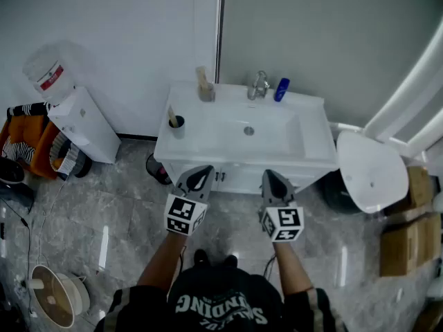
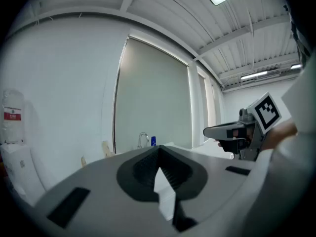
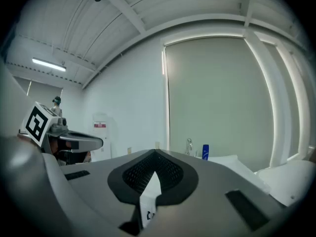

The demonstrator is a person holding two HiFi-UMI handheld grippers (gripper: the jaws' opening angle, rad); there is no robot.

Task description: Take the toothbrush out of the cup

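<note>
- Two: left hand-held gripper (image 1: 196, 178) and right hand-held gripper (image 1: 275, 184), jaws closed, empty.
- One cup (image 1: 178, 126) at sink's (image 1: 277, 137) nine o'clock.
- One tan toothbrush (image 1: 172, 115) stands inside.

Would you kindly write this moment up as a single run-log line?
stage: no reach yet | left gripper: shut, empty | right gripper: shut, empty | toothbrush: in cup, left of sink

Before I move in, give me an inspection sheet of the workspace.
Surface: white vanity top with a sunken basin.
Job's things: toothbrush standing in cup, near the top's left edge.
Clutter: second holder and blue bottle either side of the faucet.
Grippers: left gripper and right gripper both shut, empty, short of the vanity.
Cables: thin cable on the floor, far left.
Surroundings: water dispenser left, toilet right.
</note>
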